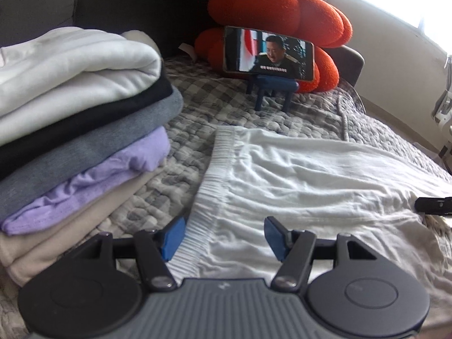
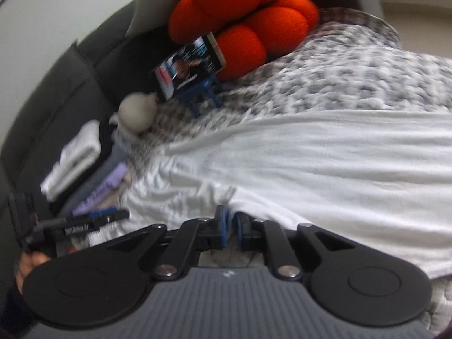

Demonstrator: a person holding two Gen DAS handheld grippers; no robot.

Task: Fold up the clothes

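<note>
A: Where is the white garment [image 1: 296,175] lying, and how are the grippers being held?

B: It is being spread flat on the grey checked quilt [image 1: 226,104], with its ribbed elastic waistband [image 1: 209,186] on the left side. The left gripper [image 1: 224,236] is being held low over the near part of this waistband, and its blue pads [image 1: 172,237] are being kept wide apart, with nothing between them.

A: And the right gripper [image 2: 231,226]?

B: In the right wrist view, its fingers are being pressed nearly together on the near edge of the white garment. A fold of the cloth seems to be pinched between them, but the picture is being blurred by motion.

A: What is being seen around?

B: A stack of folded clothes [image 1: 79,130] is being kept at the left, just beside the garment: white on top, then black, grey, lilac and beige. At the far side, a phone [image 1: 268,53] with a lit screen is being supported on a small blue stand [image 1: 271,90], against an orange cushion [image 1: 282,14].
</note>
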